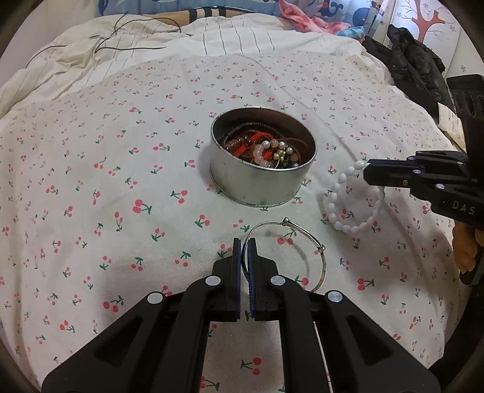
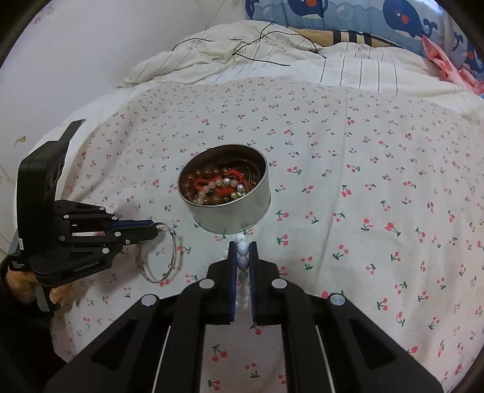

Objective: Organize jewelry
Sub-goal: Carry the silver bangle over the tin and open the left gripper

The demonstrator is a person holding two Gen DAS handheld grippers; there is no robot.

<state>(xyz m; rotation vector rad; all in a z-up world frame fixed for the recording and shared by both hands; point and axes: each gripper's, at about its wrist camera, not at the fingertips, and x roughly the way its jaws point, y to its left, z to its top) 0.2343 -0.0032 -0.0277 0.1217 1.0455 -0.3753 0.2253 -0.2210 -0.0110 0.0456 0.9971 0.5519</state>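
A round metal tin (image 1: pixel 257 184) stands on the cherry-print bedsheet, holding bead bracelets and red cord; it also shows in the right wrist view (image 2: pixel 233 216). My left gripper (image 1: pixel 244 241) is shut on a thin silver bangle (image 1: pixel 320 257), which hangs just in front of the tin; the right wrist view shows this gripper (image 2: pixel 155 231) and the bangle (image 2: pixel 172 251) at the left. My right gripper (image 2: pixel 243 246) is shut on a white bead bracelet (image 2: pixel 243 264), close to the tin's near wall. In the left wrist view the right gripper (image 1: pixel 367 173) holds the white bracelet (image 1: pixel 332 199) right of the tin.
A rumpled striped duvet (image 1: pixel 151 45) with thin black cords (image 1: pixel 121 45) lies at the back. Dark clothing (image 1: pixel 414 60) lies at the far right edge of the bed. A whale-print pillow (image 2: pixel 363 15) lies behind the duvet.
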